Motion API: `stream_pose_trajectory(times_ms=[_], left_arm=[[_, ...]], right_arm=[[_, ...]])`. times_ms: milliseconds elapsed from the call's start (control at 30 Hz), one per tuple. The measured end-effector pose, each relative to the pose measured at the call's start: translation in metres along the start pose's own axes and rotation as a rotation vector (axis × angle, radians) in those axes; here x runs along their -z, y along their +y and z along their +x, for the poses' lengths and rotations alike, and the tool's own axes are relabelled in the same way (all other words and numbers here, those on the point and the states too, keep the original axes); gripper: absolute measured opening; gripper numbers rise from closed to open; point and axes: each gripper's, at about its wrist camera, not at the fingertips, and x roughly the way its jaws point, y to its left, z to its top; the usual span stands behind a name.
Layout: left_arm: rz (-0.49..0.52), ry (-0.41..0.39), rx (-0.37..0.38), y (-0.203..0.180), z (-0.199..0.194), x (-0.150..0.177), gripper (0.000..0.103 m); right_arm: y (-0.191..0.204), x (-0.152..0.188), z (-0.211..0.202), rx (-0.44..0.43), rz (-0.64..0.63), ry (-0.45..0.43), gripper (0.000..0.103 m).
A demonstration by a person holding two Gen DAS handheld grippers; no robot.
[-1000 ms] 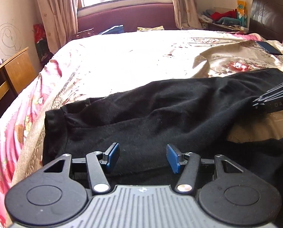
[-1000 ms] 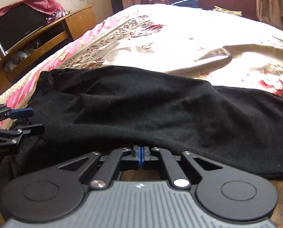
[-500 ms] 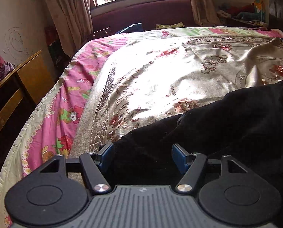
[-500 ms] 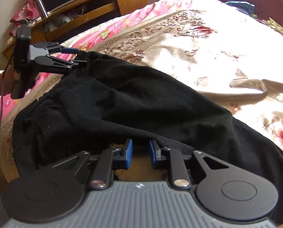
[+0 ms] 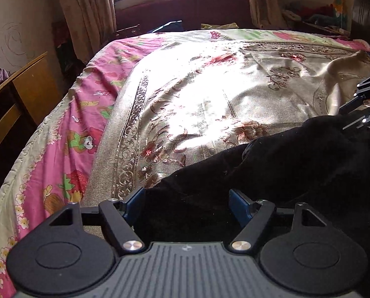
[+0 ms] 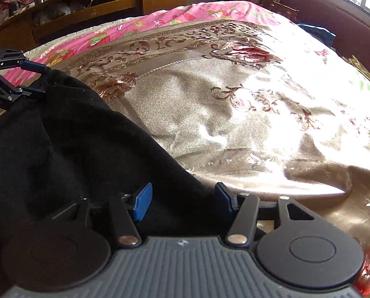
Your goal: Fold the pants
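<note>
Both the left gripper (image 5: 186, 204) and right gripper (image 6: 182, 202) are opening, pads off the black pants (image 5: 297, 164) bunched at the bedspread's (image 5: 209, 94) near edge; probably releasing a fold, so lift clear without snagging cloth.

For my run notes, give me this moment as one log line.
stage: releasing fold | left gripper: opening, over black pants | right gripper: opening, pants edge between pads | surface: floral bedspread
</note>
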Motion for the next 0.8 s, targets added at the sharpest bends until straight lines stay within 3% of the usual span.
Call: stream_pose_trajectory(times_ms=[167,233,267,300,367,433,633,800], left_arm=[[-0.057,0.051,0.006,0.016,0.017,0.003,0.093],[-0.082,0.070,0.016,0.018,0.026,0.005,0.094],[-0.104,0.073,0.016,0.019,0.029,0.004,0.093],[-0.130,0.077,0.015,0.021,0.030,0.002,0.089],[-0.148,0.094,-0.017,0.023,0.032,-0.002,0.060],[-0.148,0.096,-0.015,0.022,0.028,-0.006,0.056],[-0.131,-0.006,-0.027,0.019,-0.018,-0.021,0.050],[-0.170,-0.178,0.016,0.021,-0.108,-0.006,0.050]], right_arm=[[-0.007,0.000,0.010,-0.033,0.048,0.016,0.055],[-0.007,0.002,0.009,-0.041,0.064,0.018,0.043],[-0.006,0.002,0.008,-0.045,0.070,0.019,0.025],[-0.004,0.002,0.007,-0.037,0.085,0.022,0.017],[-0.001,0.002,0.003,-0.015,0.096,0.021,0.007],[0.002,-0.002,-0.006,0.004,0.109,0.007,0.004],[0.015,-0.021,-0.083,0.043,0.138,-0.141,0.003],[0.066,0.001,-0.189,0.039,0.123,-0.261,0.000]])
